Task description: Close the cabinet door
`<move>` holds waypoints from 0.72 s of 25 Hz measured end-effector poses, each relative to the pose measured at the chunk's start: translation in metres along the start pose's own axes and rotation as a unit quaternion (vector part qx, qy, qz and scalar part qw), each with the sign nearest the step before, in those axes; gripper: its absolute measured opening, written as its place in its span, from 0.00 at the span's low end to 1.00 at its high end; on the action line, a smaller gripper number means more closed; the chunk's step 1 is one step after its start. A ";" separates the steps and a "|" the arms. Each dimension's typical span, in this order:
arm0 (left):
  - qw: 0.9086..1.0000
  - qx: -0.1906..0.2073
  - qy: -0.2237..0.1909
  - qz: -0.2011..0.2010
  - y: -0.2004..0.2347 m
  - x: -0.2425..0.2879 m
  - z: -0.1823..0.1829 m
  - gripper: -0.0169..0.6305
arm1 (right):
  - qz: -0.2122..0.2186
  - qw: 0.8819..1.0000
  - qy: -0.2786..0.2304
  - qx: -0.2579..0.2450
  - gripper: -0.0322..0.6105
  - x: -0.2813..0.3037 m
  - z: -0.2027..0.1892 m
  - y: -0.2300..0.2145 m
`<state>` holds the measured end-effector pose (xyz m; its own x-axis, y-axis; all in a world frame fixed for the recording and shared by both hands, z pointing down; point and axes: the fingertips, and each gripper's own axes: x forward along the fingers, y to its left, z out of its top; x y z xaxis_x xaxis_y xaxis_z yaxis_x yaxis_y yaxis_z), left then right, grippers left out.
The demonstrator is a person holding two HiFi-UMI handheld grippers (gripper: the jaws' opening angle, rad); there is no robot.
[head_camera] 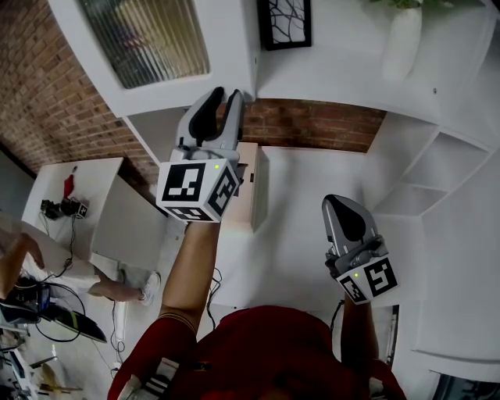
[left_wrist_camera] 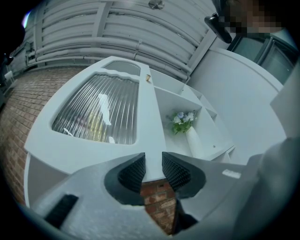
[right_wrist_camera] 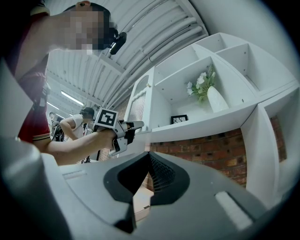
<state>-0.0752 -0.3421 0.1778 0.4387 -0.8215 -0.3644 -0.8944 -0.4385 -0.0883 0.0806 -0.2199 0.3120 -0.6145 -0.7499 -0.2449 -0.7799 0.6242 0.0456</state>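
The white cabinet door [head_camera: 148,39] with a ribbed glass pane stands swung open from the wall cabinet, above and left of me. My left gripper [head_camera: 221,100] reaches up to the door's lower free corner, one finger on each side. In the left gripper view the door's [left_wrist_camera: 93,112] thin white edge fills the gap in my left gripper [left_wrist_camera: 153,161], and the pads press on it. The right gripper view shows the open door [right_wrist_camera: 137,105] and the left gripper [right_wrist_camera: 129,129] from the side. My right gripper [head_camera: 337,201] hangs lower right, shut [right_wrist_camera: 150,157] and empty.
Open white shelves to the right hold a white vase with flowers [right_wrist_camera: 216,99] and a framed picture [head_camera: 285,22]. Under the shelf runs a brick wall [head_camera: 312,125], with a white box [head_camera: 254,187] below it. Another person [head_camera: 23,250] stands by a table [head_camera: 70,195] at the left.
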 end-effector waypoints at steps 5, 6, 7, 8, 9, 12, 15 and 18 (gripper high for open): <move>1.000 0.004 0.003 0.003 0.002 0.000 -0.001 0.17 | -0.002 1.000 -0.004 -0.001 0.07 -0.002 0.001 0.002; 1.000 0.007 0.004 0.005 0.003 0.000 -0.002 0.16 | -0.002 1.000 -0.005 -0.002 0.07 -0.003 0.002 0.002; 1.000 0.009 0.004 0.007 0.003 0.000 -0.002 0.14 | -0.003 1.000 -0.006 -0.002 0.07 -0.004 0.003 0.003; 1.000 0.011 0.005 0.008 0.004 0.000 -0.002 0.13 | -0.004 1.000 -0.007 -0.003 0.07 -0.005 0.004 0.003; 1.000 0.013 0.006 0.009 0.004 0.000 -0.002 0.13 | -0.004 1.000 -0.008 -0.003 0.07 -0.006 0.004 0.004; 1.000 0.015 0.008 0.010 0.005 -0.001 -0.002 0.11 | -0.008 1.000 -0.011 -0.004 0.07 -0.009 0.007 0.005; 1.000 0.014 0.011 0.009 0.006 -0.001 -0.001 0.10 | -0.011 1.000 -0.013 -0.007 0.07 -0.011 0.012 0.006; 1.000 0.013 0.013 0.007 0.006 -0.001 -0.001 0.10 | -0.013 1.000 -0.016 -0.010 0.07 -0.015 0.015 0.008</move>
<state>-0.0813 -0.3443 0.1789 0.4276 -0.8373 -0.3407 -0.9025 -0.4170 -0.1080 0.0856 -0.2006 0.3015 -0.5901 -0.7586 -0.2762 -0.7982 0.5996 0.0586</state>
